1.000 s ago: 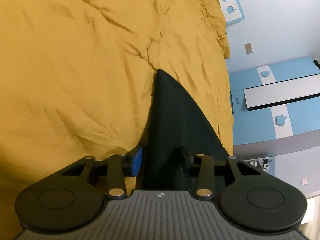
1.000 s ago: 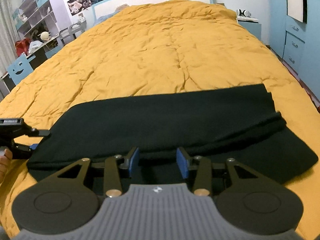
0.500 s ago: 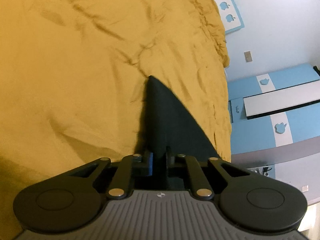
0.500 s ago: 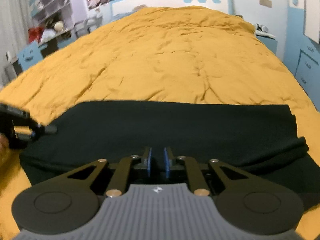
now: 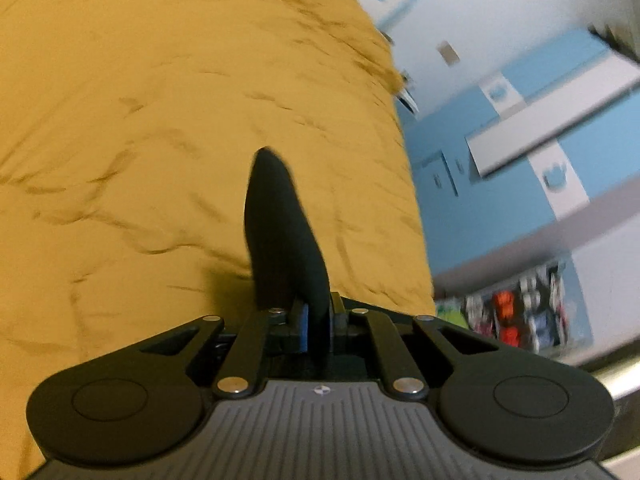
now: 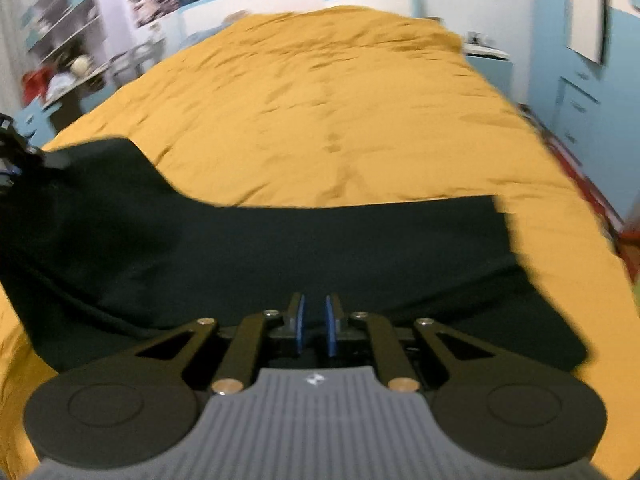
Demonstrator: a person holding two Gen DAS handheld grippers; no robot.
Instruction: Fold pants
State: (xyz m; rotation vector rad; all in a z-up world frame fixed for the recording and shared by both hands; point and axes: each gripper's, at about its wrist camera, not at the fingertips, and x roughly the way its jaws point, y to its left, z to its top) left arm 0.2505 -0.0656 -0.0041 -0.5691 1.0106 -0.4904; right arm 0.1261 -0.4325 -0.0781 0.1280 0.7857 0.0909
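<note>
A yellow bedspread [image 6: 340, 112] fills the room's middle. Black pants [image 6: 280, 252] lie across its near edge, their end at nine o'clock lifted off the bed. The left gripper [image 5: 318, 330] has just closed, pinching that raised fabric. The right gripper [image 6: 314, 330], also just closed, clamps the near edge at six o'clock.

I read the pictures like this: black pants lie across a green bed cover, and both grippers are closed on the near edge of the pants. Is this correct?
Not entirely. The bed cover is mustard yellow, not green, as the right wrist view shows plainly. The rest stands: the black pants lie across it, with the left gripper and the right gripper both closed on the fabric.
</note>
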